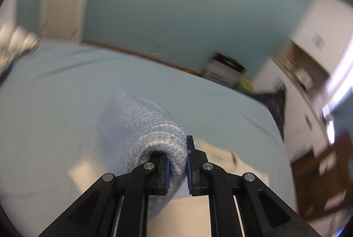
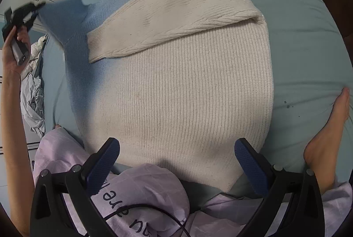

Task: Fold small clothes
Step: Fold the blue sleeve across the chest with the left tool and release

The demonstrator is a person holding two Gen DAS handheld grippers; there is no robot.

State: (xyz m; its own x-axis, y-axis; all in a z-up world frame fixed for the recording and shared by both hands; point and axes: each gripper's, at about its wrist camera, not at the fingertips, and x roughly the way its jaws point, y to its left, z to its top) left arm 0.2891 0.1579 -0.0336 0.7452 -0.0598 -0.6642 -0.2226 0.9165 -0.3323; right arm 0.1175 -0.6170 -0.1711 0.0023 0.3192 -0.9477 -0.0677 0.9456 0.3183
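A knitted sweater (image 2: 187,87), cream with a blue left side, lies flat on the bed. Its cream sleeve (image 2: 172,23) is folded across the chest. The blue sleeve (image 2: 64,16) is stretched up and out to the left, where my left gripper (image 2: 37,8) holds its end in the air. In the left wrist view the left gripper (image 1: 177,162) is shut on the blue cuff (image 1: 158,137), one finger inside it and one outside. My right gripper (image 2: 176,146) hangs open above the sweater's lower hem, with nothing between its fingers.
The light blue bedsheet (image 2: 297,38) surrounds the sweater. A bare foot (image 2: 331,126) rests on the sheet at the right, and a lilac-clad knee (image 2: 143,193) sits below the hem. Crumpled clothes (image 2: 33,93) lie off the bed's left edge. White cupboards (image 1: 308,82) stand beyond the bed.
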